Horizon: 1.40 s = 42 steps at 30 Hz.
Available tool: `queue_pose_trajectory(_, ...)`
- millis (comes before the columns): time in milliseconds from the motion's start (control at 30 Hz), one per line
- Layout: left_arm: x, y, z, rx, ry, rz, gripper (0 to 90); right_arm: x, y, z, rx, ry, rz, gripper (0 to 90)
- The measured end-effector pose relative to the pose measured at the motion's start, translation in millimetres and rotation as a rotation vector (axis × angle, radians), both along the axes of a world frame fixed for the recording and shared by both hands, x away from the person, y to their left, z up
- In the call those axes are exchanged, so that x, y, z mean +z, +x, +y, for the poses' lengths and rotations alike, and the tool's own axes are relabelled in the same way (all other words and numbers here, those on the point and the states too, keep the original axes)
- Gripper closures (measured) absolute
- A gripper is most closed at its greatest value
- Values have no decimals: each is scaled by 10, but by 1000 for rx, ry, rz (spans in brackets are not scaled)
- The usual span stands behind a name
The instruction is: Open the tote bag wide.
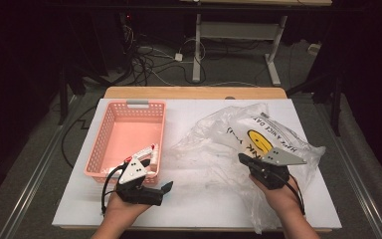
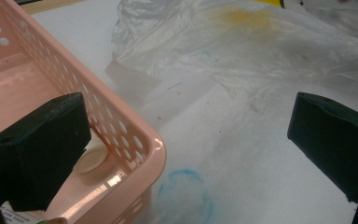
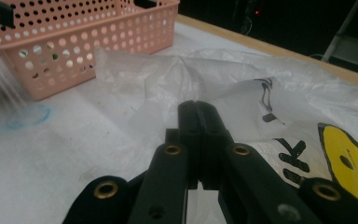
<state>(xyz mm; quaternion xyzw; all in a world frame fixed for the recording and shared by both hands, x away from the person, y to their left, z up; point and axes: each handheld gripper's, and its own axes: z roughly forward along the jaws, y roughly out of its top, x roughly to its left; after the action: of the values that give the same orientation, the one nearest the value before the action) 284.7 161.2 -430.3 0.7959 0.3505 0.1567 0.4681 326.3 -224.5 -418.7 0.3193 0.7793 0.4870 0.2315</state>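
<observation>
The person is sitting at the white-topped table (image 1: 204, 199) with a black two-jaw gripper in each hand. The right gripper (image 1: 242, 158) is resting over the near edge of a crumpled clear plastic bag printed with a yellow smiley face and black lettering (image 1: 238, 134), which is lying spread across the right half of the table. Its jaws are standing pressed together; in the right gripper view (image 3: 196, 106) the film is lying right at their tips, though I cannot tell whether any of it is pinched between them. The left gripper (image 1: 166, 188) is hovering at the near right corner of a pink perforated plastic basket (image 1: 102, 144), its jaws standing wide apart with nothing between them. In the left gripper view, one jaw is sitting over the basket's corner (image 2: 135, 135), the other over bare table.
</observation>
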Motion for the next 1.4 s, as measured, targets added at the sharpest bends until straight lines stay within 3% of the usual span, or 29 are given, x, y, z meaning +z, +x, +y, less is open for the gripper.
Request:
queue_pose_trajectory(333,6,12,41,10,-9,-8,0,168,66,-62,-30,51,-33,900)
queue_pose_trajectory(500,16,22,80,19,-13,-12,0,280,111,-72,-45,101,-69,900)
queue_pose_trajectory(833,29,45,155,39,-21,-15,0,394,97,-46,-52,119,-107,900)
queue_pose_trajectory(1000,41,52,193,57,-26,-17,0,448,121,-24,-55,151,-116,900)
queue_pose_trajectory(1167,41,57,224,64,-23,-14,0,442,140,-43,-53,172,-127,900)
queue_pose_trajectory(1400,63,70,290,86,-29,-13,0,352,156,-42,-35,166,-111,900)
